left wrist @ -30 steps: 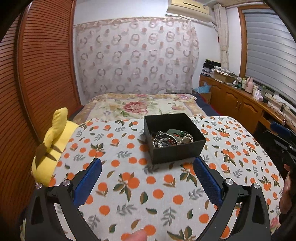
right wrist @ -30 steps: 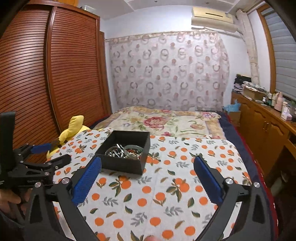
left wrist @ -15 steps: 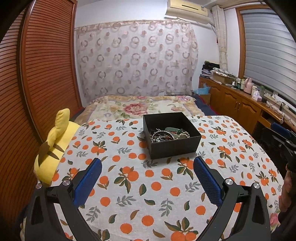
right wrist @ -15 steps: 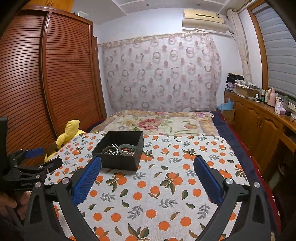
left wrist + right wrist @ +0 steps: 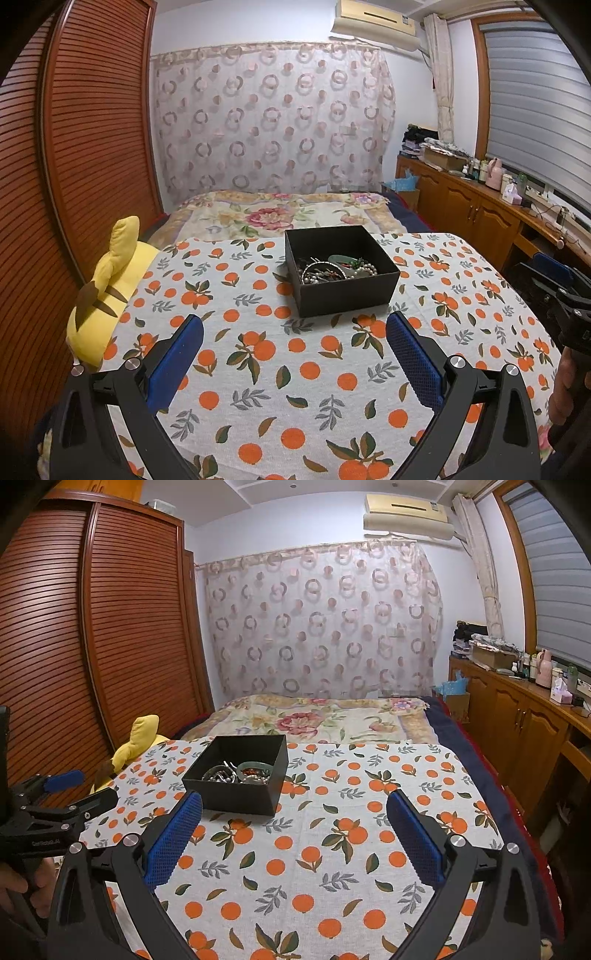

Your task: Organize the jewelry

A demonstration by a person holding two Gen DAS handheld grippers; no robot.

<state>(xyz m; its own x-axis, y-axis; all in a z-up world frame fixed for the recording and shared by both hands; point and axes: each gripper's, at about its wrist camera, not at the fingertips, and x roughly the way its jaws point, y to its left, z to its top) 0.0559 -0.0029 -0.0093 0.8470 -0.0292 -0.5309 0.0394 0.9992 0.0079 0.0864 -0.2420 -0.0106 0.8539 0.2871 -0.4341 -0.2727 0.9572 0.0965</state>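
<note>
Hovering: both grippers, left point(image 5: 294, 334) and right point(image 5: 294, 814), fingers spread, empty. Box point(image 5: 341, 271) at 12 o'clock; jewelry point(image 5: 334, 269) tangled. Descend vertically, pinch single piece, avoid walls.

We are in a home bedroom: bed point(image 5: 280, 214) with floral cover, louvred wardrobe point(image 5: 122, 635), curtained wall point(image 5: 273, 125), air conditioner point(image 5: 375, 16), cluttered wooden sideboard point(image 5: 517, 705).

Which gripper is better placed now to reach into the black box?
Probably left: the black box lies almost centred ahead of the open left gripper, but off to the left of the open right gripper.
</note>
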